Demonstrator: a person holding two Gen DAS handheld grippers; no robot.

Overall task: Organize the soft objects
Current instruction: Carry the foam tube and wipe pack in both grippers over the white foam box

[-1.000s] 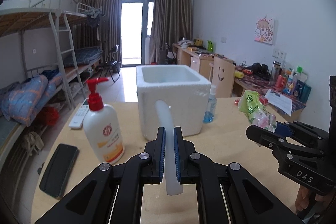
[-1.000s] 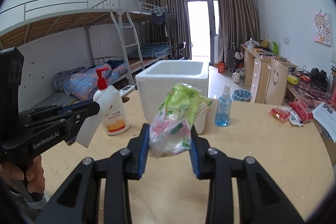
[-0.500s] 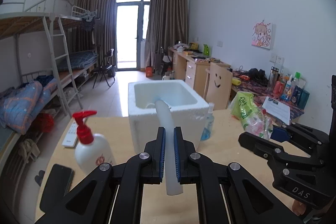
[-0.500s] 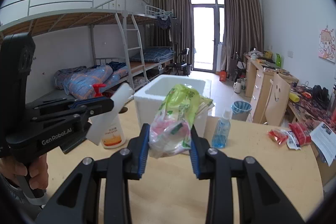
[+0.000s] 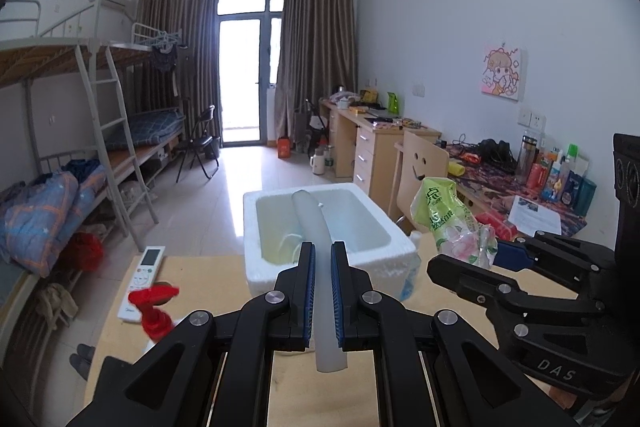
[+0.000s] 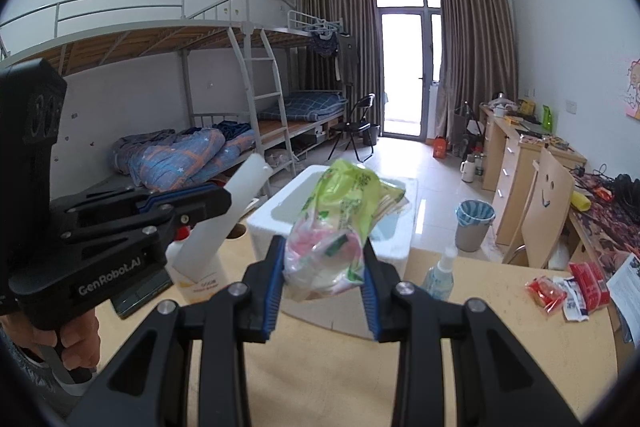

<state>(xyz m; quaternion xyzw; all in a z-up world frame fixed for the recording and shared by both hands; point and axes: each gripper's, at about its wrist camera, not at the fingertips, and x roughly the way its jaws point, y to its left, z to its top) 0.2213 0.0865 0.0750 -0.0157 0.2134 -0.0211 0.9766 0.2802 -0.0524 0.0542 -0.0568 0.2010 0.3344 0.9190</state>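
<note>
My left gripper (image 5: pixel 323 291) is shut on a flat white soft strip (image 5: pixel 316 267) that sticks up over the open white foam box (image 5: pixel 280 267) ahead of it. In the right wrist view the same strip (image 6: pixel 236 211) juts from the left gripper (image 6: pixel 224 199) at the left. My right gripper (image 6: pixel 323 287) is shut on a green and pink plastic packet (image 6: pixel 340 223), held above the near side of the foam box (image 6: pixel 264 223). From the left wrist view the packet (image 5: pixel 448 219) and right gripper (image 5: pixel 484 259) hang just right of the box.
On the wooden table (image 6: pixel 500 347) stand a lotion bottle with red pump (image 5: pixel 154 311), a blue spray bottle (image 6: pixel 440 271), a remote (image 5: pixel 142 283), a dark phone (image 6: pixel 140 295) and red snack packets (image 6: pixel 560 287). Bunk beds (image 6: pixel 180 147) lie left, desks and a smiley chair (image 6: pixel 548 199) right.
Both grippers have risen and moved forward toward the foam box, still holding the strip and the packet; the box interior now shows, and the lotion bottle has dropped lower in both views.
</note>
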